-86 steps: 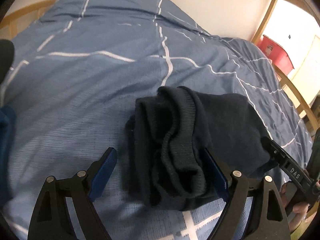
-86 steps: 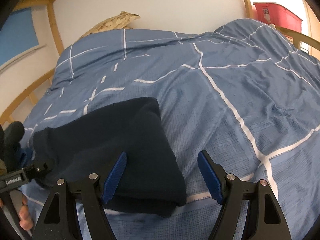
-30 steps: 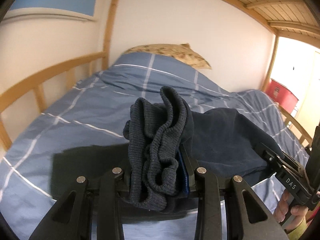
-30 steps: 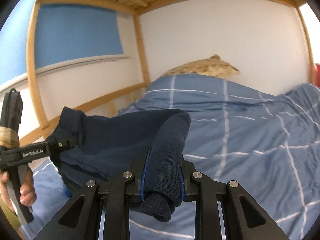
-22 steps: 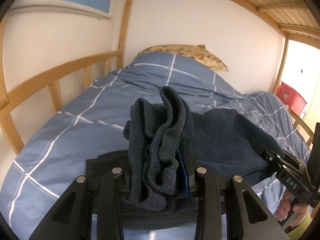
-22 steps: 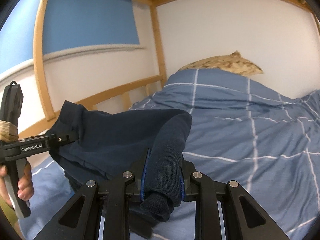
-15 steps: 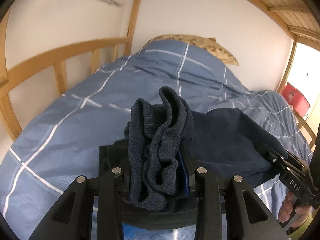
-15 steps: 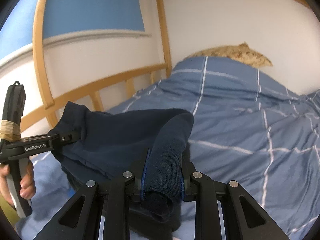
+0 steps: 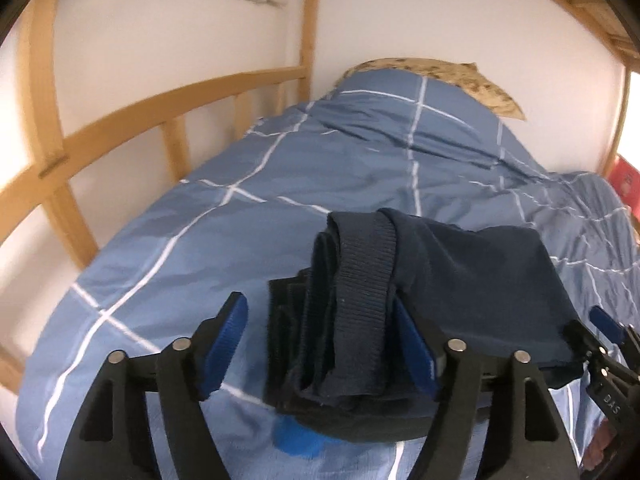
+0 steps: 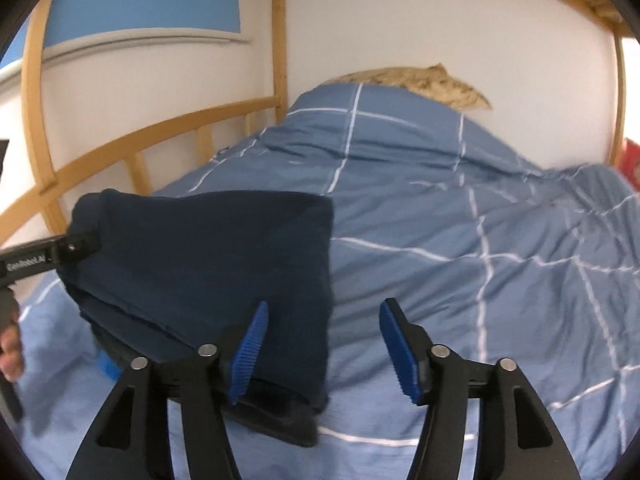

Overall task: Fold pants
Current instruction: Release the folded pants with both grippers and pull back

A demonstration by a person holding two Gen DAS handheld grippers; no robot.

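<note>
The folded dark navy pants point(image 9: 472, 280) lie on the blue checked duvet point(image 9: 280, 208), on top of another dark garment point(image 9: 360, 420). My left gripper point(image 9: 320, 344) is opening. The pants' ribbed band point(image 9: 360, 292) stands loose between its fingers, leaning on the right pad, and the left pad is well clear of it. In the right wrist view the pants point(image 10: 208, 256) spread out to the left. My right gripper point(image 10: 324, 350) is opening too, with the pants' near corner lying slack by its left pad point(image 10: 248, 344). One finger of the left gripper point(image 10: 76, 246) shows at the pants' far corner.
A wooden bed rail point(image 9: 140, 120) runs along the wall on the left. A patterned pillow point(image 9: 440, 76) lies at the head of the bed. A red box point(image 9: 624, 180) sits beyond the right edge. Something bright blue point(image 9: 296, 440) pokes out under the pile.
Both grippers came down with the pants onto the dark garment on the bed. Their jaws, shut on the fabric half a second ago, now stand apart and the pants rest loose.
</note>
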